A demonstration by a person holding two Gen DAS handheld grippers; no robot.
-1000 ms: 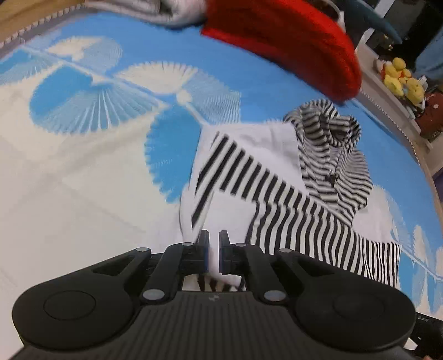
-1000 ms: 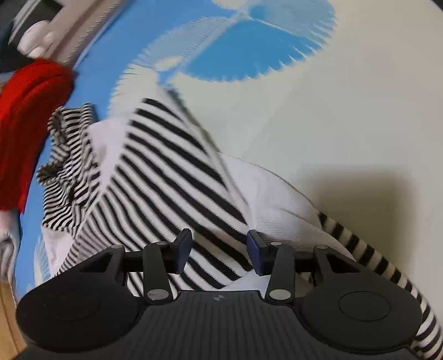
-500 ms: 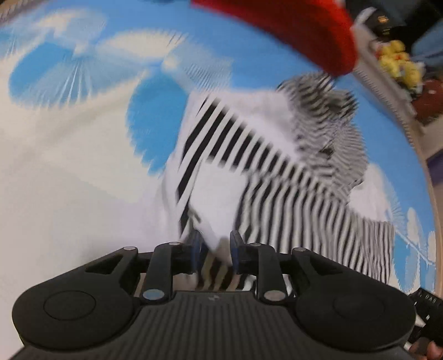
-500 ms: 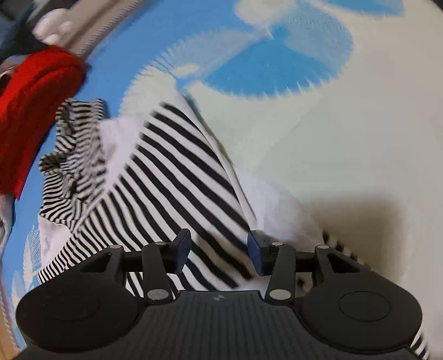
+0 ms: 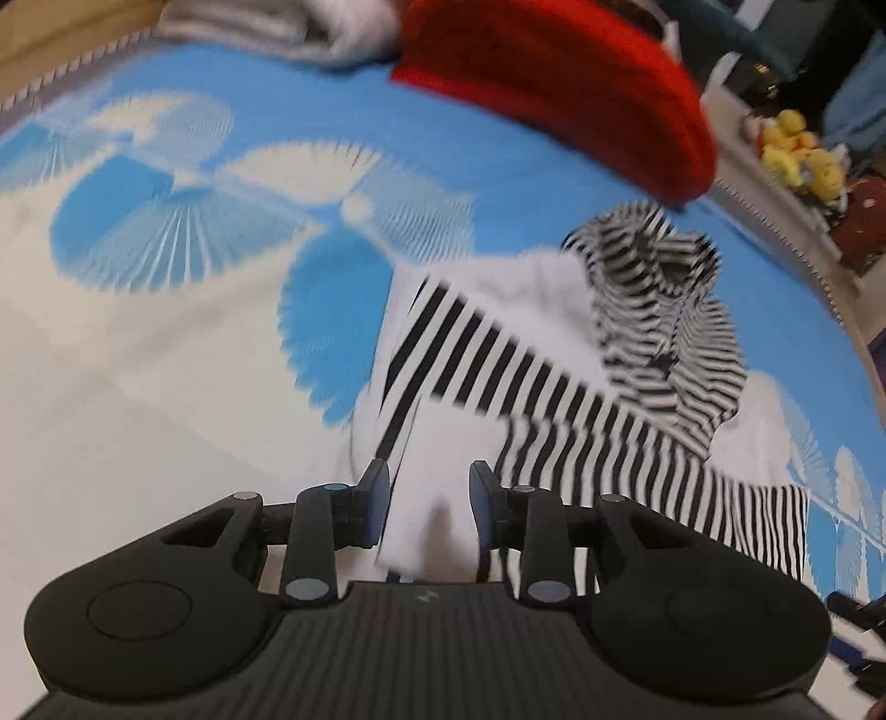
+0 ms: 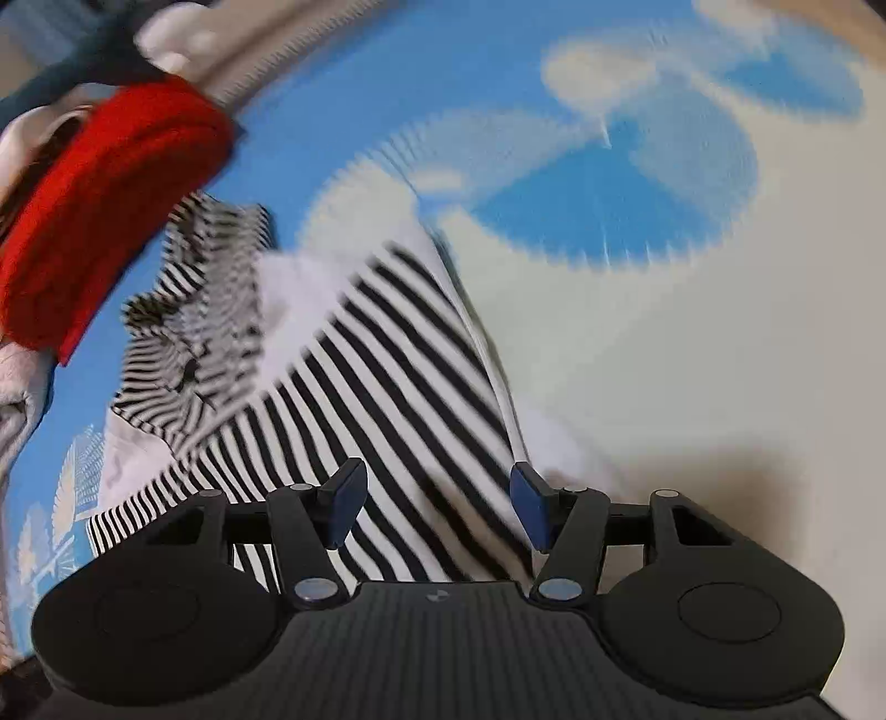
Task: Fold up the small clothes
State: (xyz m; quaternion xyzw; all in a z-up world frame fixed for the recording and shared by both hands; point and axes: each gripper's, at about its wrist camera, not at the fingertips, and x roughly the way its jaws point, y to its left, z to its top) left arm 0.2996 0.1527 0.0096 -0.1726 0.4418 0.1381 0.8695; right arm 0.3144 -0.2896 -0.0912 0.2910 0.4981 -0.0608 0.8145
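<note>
A small white garment with black-and-white striped sleeves and hood (image 5: 531,360) lies partly folded on the blue-and-white patterned blanket (image 5: 166,332). It also shows in the right wrist view (image 6: 387,376). My left gripper (image 5: 429,504) is open just above the garment's white near edge. My right gripper (image 6: 437,507) is open wide over the striped sleeve. Neither holds cloth.
A folded red knit garment (image 5: 554,72) lies at the blanket's far edge, with grey-white clothes (image 5: 332,27) beside it. Yellow plush toys (image 5: 797,149) sit off the blanket to the far right. The red garment shows at the left in the right wrist view (image 6: 99,210).
My left gripper was shut on the garment's edge; it has opened and let go. My right gripper has opened wider and drawn back a little.
</note>
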